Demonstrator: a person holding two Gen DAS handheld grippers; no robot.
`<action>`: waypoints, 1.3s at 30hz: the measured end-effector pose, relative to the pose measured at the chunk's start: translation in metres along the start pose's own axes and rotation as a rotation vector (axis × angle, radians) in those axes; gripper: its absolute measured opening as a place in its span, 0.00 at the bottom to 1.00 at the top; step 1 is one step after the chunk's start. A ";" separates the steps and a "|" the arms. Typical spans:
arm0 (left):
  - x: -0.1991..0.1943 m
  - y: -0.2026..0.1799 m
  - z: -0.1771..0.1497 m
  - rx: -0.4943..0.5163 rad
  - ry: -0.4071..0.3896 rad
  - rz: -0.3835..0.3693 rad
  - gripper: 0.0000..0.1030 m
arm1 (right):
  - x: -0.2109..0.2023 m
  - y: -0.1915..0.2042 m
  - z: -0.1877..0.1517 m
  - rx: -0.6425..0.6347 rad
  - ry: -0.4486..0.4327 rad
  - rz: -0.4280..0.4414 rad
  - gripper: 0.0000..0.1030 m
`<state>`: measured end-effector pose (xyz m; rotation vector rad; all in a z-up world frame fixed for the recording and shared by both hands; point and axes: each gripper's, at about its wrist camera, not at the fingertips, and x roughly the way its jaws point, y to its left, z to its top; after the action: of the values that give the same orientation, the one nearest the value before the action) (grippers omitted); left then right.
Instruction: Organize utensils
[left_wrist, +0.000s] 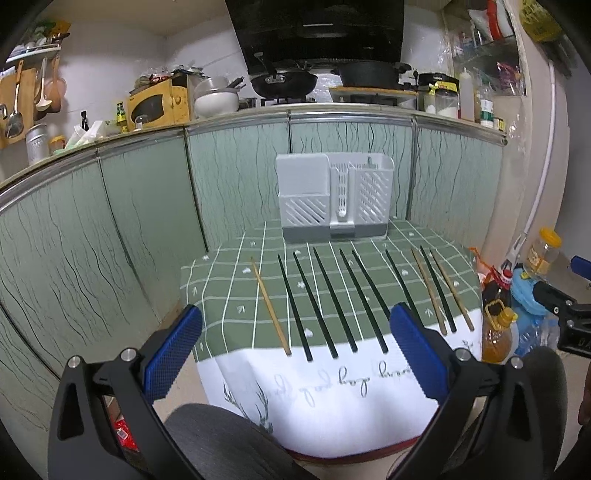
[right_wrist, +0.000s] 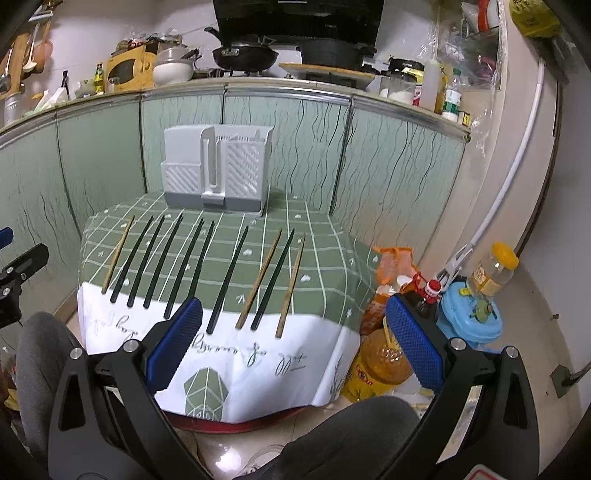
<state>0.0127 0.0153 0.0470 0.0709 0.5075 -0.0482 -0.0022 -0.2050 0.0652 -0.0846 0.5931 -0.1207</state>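
Left wrist view has both the left gripper (left_wrist: 295, 354) and right gripper (right_wrist: 293, 345) spread wide and empty short of the chopsticks (left_wrist: 332, 302) fanned across the tablecloth (left_wrist: 229, 295), so pinch one mid-shaft, then carry it to the white holder (left_wrist: 334, 197) beyond

Slatted white plastic holder (left_wrist: 334, 195); cloth tablecloth (left_wrist: 236, 295); glossy dark chopsticks (left_wrist: 334, 302); wooden chopsticks (left_wrist: 270, 306).

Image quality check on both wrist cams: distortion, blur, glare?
Left wrist: strong fisheye, counter edge bows; chopsticks sharp, left tongs soft. Right wrist: same barrel bend, dark corner vignette, holder crisp, right tongs slightly soft. No harsh glare in either.
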 end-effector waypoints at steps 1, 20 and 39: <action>0.000 0.001 0.004 -0.002 -0.006 0.000 0.95 | 0.000 -0.002 0.004 0.003 -0.004 -0.002 0.92; 0.041 0.021 0.009 -0.015 -0.061 0.076 0.95 | 0.054 -0.033 0.013 0.026 0.018 0.027 0.92; 0.142 0.025 -0.031 -0.006 0.176 0.131 0.95 | 0.159 -0.033 -0.017 0.085 0.225 0.088 0.92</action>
<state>0.1236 0.0384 -0.0478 0.1026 0.6779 0.0883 0.1159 -0.2602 -0.0326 0.0386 0.8146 -0.0706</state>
